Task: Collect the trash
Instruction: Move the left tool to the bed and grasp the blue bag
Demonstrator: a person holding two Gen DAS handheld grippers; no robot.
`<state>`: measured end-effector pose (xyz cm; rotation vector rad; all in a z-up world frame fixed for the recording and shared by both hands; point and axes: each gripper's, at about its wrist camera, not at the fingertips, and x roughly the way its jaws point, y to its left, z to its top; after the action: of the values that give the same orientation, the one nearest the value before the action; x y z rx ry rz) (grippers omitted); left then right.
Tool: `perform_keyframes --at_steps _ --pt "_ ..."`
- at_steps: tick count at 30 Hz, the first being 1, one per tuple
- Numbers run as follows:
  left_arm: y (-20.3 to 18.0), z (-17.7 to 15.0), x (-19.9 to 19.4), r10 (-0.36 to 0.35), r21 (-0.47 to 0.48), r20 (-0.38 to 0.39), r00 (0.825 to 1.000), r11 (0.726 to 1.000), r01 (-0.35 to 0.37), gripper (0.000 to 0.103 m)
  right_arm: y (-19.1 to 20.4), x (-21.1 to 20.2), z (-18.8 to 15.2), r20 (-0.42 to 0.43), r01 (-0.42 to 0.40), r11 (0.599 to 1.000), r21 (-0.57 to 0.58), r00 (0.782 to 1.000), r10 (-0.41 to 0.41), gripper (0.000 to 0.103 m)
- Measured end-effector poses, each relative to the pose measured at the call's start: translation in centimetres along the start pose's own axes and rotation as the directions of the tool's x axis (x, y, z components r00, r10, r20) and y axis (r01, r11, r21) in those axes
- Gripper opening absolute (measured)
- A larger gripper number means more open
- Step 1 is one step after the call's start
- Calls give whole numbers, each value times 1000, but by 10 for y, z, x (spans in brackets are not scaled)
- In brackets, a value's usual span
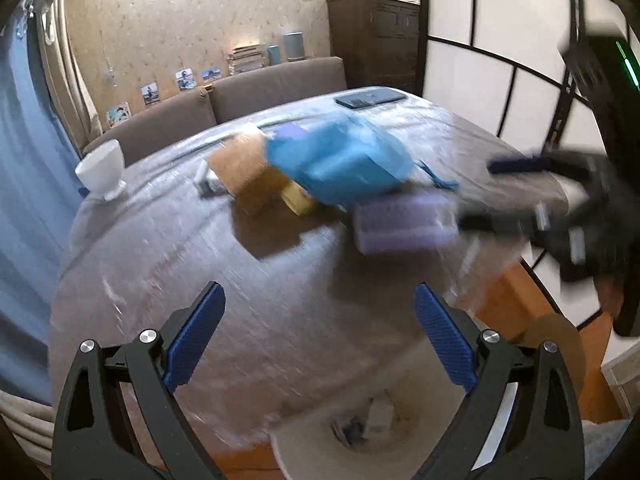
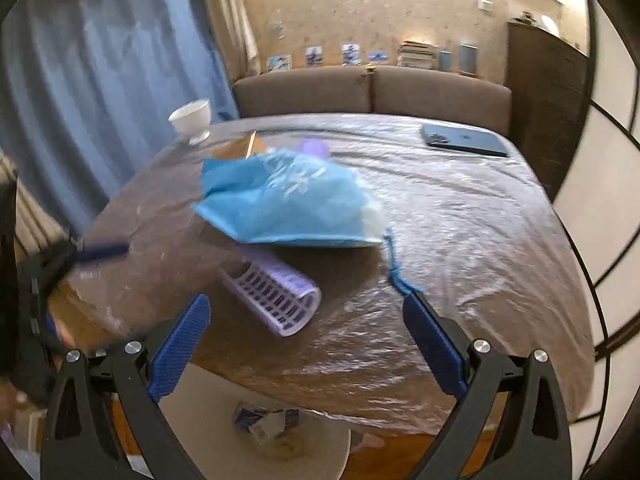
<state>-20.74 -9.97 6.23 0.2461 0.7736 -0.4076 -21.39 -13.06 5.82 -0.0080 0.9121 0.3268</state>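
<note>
Both your left gripper [image 1: 318, 334] and right gripper [image 2: 306, 346] stand released and empty above the round cream waste bin [image 2: 320, 450]. Next pick: the lilac perforated plastic roller [image 2: 276, 298] lying on the film-covered table [image 2: 480, 240]; descend, straddle it.

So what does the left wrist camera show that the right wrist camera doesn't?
Only the left wrist view shows the brown cardboard box and the yellow piece tucked beside the blue bag.

Only the right wrist view shows the bag's white end and where its blue drawstring ends.

Both share the blue bag, purple curler, white bowl, dark phone, the bin below the table edge, and each gripper open and empty.
</note>
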Motion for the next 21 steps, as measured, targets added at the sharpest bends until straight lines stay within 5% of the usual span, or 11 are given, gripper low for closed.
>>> perform_keyframes --at_steps 5,10,14,17,21 --pt "27 44 -4 -91 8 26 995 996 91 97 17 13 -11 -28 0 997 -76 1000 -2 96" --pt "9 91 8 -176 116 18 984 978 172 97 24 27 -4 -15 -6 996 -93 1000 5 94" --pt "-8 113 44 -220 207 -72 973 951 231 97 28 37 3 -7 -23 995 -98 1000 22 90" --pt "-17 119 72 -270 227 -163 949 926 303 97 31 40 4 -1 -37 994 -107 999 37 89" --pt "-29 114 95 -248 282 -220 943 910 305 97 28 51 11 -6 -42 994 -103 999 42 81"
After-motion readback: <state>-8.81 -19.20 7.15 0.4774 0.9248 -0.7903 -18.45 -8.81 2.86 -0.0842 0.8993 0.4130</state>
